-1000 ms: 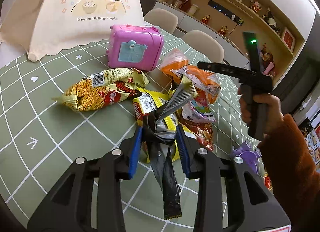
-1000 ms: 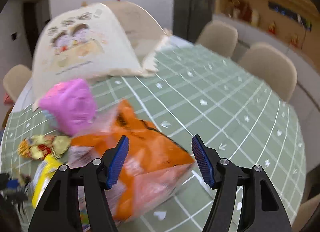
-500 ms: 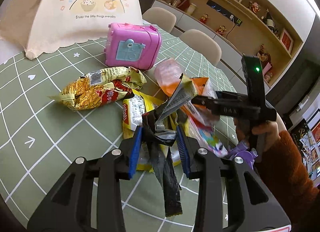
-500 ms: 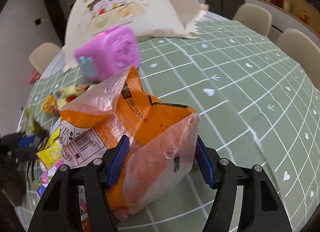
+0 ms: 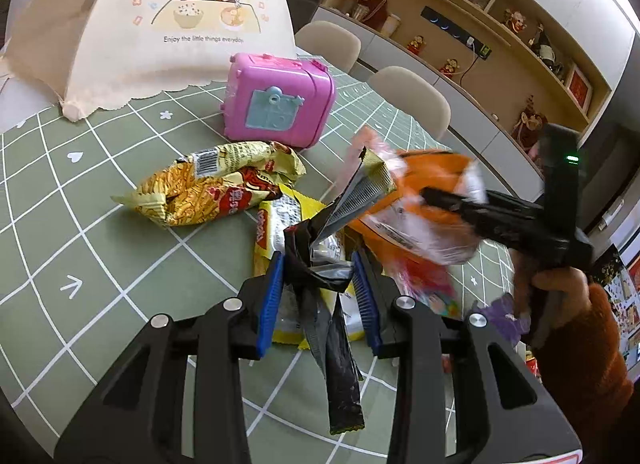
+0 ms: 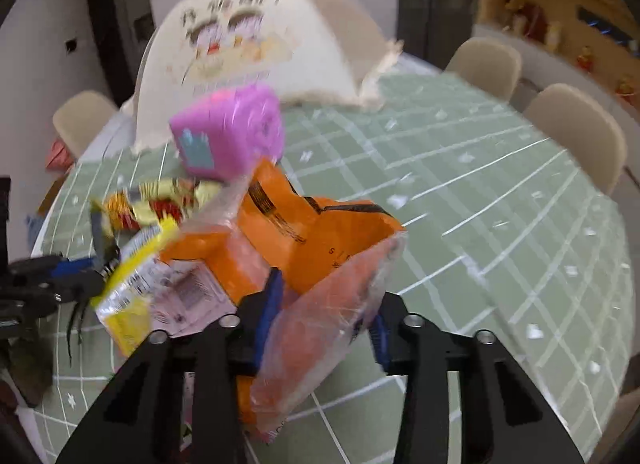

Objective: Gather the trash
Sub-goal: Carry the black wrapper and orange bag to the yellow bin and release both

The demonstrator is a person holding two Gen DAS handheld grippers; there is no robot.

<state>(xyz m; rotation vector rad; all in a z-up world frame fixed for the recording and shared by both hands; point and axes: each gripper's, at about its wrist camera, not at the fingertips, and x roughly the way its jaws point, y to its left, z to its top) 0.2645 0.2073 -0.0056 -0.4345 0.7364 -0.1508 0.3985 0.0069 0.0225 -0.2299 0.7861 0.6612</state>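
While the left gripper (image 5: 318, 284) keeps its jaws narrowly closed on a crumpled black and silver wrapper (image 5: 320, 268), the right gripper (image 6: 322, 318) has just been closing its jaws on the orange plastic bag (image 6: 312, 248), and the thin film now sits pinched between the blue pads. Both grips look light to me. The black wrapper hangs in a long tail below the left jaws, so it could slip out if the hand swings fast. The orange bag is wide and soft, and only one corner is caught; it could tear or pull loose, or drag the yellow packet (image 6: 128, 304) that lies against it.

Just behind, the yellow snack bag (image 5: 212, 192) lies flat on the green desk (image 5: 80, 248), and it is not collected yet. The pink toy box (image 5: 280, 100) stands near it and could be knocked by a wide move. The cream food cover (image 5: 168, 24) closes the far side. To the right of the orange bag the desk gives open room, up to its round edge before the chairs (image 6: 576, 132).
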